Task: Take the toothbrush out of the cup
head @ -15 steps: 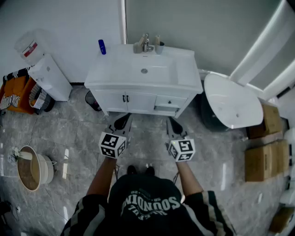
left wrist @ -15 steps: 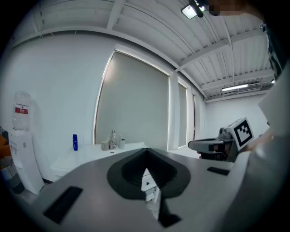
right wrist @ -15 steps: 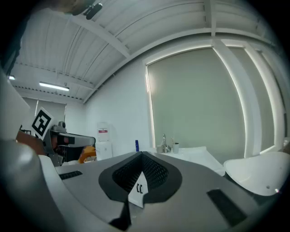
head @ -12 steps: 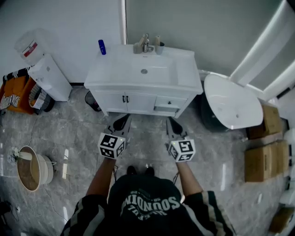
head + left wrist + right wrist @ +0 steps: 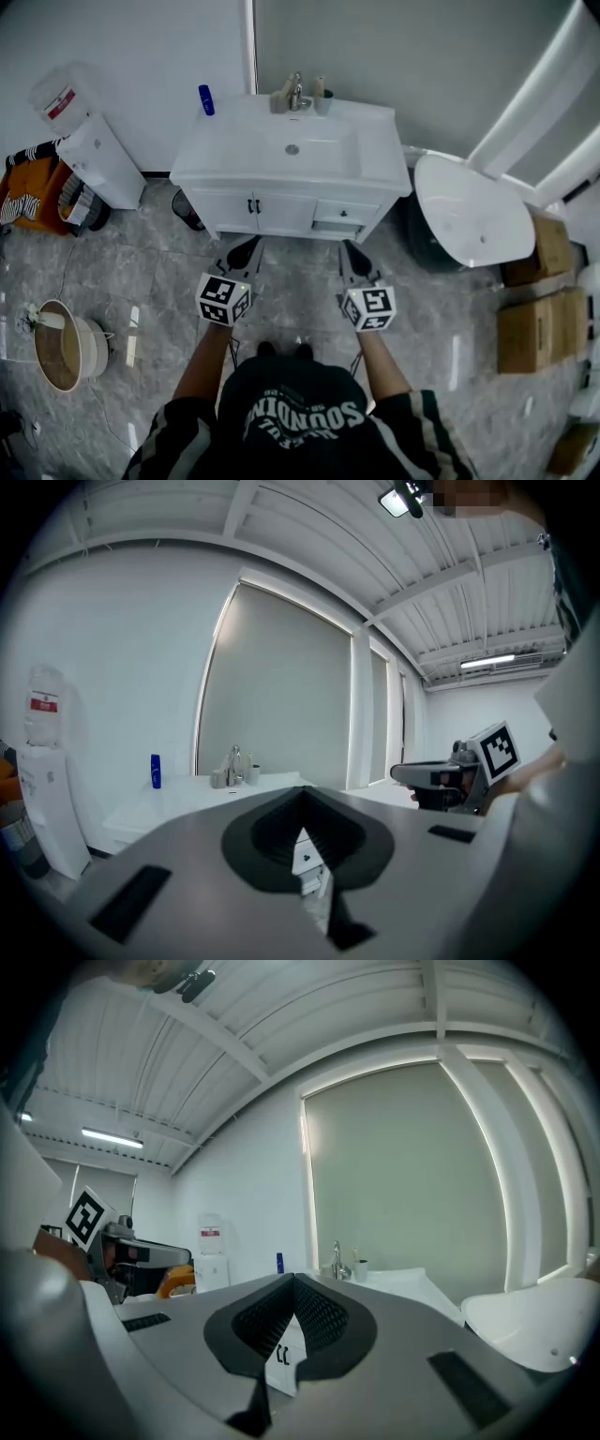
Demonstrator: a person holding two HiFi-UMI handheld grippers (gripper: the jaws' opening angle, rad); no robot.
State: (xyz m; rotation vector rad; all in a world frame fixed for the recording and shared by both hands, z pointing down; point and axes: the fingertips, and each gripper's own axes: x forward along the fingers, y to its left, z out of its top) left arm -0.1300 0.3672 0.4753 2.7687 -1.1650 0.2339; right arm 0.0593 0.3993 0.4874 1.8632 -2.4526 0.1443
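A grey cup (image 5: pixel 323 100) with a pale toothbrush (image 5: pixel 319 85) standing in it sits at the back of the white vanity top (image 5: pixel 234 150), just right of the faucet (image 5: pixel 295 90). The right gripper view shows the cup (image 5: pixel 361 1268) small and far off, and so does the left gripper view (image 5: pixel 253 774). My left gripper (image 5: pixel 247 247) and right gripper (image 5: pixel 347 247) hover side by side over the floor in front of the vanity, well short of the cup. Both point toward it. In both gripper views the left gripper (image 5: pixel 302 794) and the right gripper (image 5: pixel 292 1279) have their jaws closed tip to tip, with nothing between them.
A blue bottle (image 5: pixel 205 98) stands at the vanity's back left. A water dispenser (image 5: pixel 94 150) is at the left, with a dark bin (image 5: pixel 187 208) beside the cabinet. A white round fixture (image 5: pixel 473 217) and cardboard boxes (image 5: pixel 539 323) are at the right. A basket (image 5: pixel 61 342) sits on the floor at the lower left.
The vanity sits slightly higher in the head view. Both grippers keep almost the same place and stay shut.
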